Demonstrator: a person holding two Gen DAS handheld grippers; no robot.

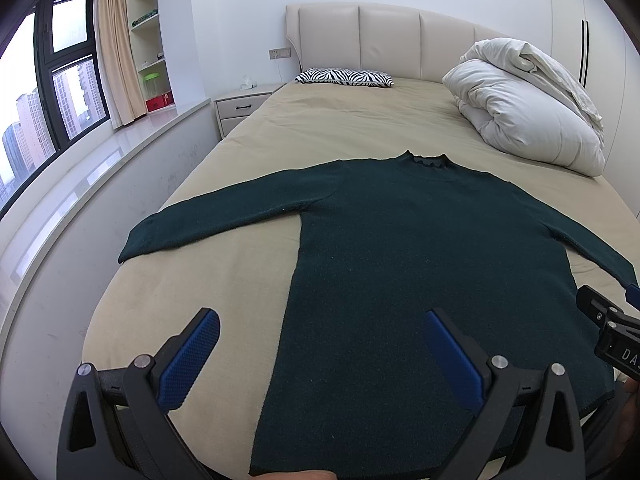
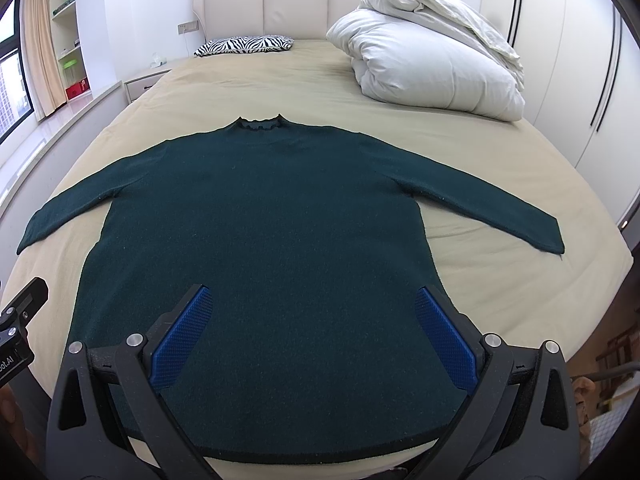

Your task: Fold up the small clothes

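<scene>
Dark green sweater [image 2: 256, 216] lay flat on the bed [image 2: 500, 280], sleeves spread, collar far. Left hand-held gripper [image 1: 320, 344] and right hand-held gripper [image 2: 316, 320] hovered wide apart over near hem, holding nothing.

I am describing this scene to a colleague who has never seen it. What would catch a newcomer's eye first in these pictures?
First, the dark green sweater, spread flat with both sleeves out on the beige bed, its collar toward the headboard. Next, the bundled white duvet at the far right, and the zebra-striped pillow at the head. Near the hem, the left gripper and right gripper are both open.
</scene>
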